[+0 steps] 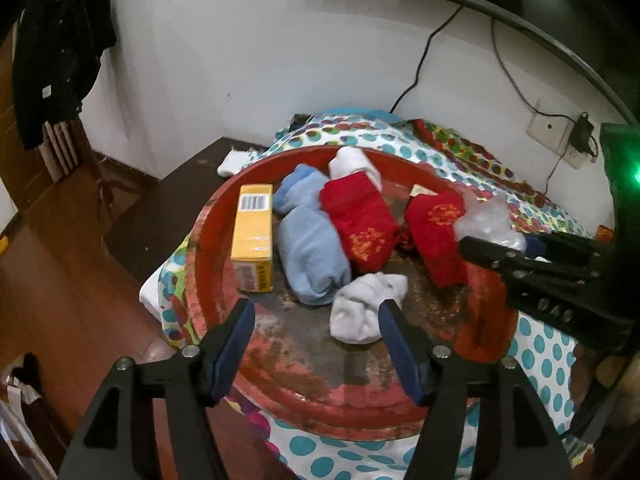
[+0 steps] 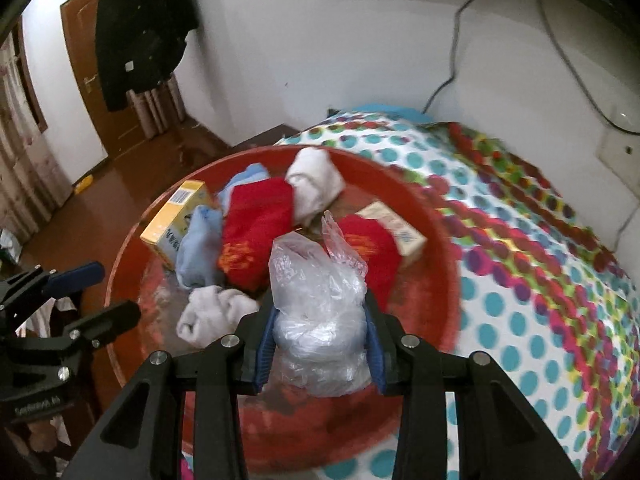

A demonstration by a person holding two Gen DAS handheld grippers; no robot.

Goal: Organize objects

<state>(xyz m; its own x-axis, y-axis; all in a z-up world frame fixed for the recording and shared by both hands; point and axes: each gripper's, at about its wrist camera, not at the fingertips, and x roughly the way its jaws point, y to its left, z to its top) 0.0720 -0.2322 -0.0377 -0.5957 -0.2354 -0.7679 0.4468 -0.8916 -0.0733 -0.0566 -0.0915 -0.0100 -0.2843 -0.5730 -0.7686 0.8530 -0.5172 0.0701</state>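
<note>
Partly hidden behind the clear plastic bag (image 2: 320,312): a red sock; bag clamped in right tool (image 2: 320,344); left tool (image 1: 316,340) spread wide, empty, over the white sock (image 1: 360,312)

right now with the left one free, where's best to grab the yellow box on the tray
Grip the yellow box across its long narrow sides, near the middle, coming from above. It lies flat by the tray's rim; the light blue sock crowds one side, so slip one finger between them.
</note>
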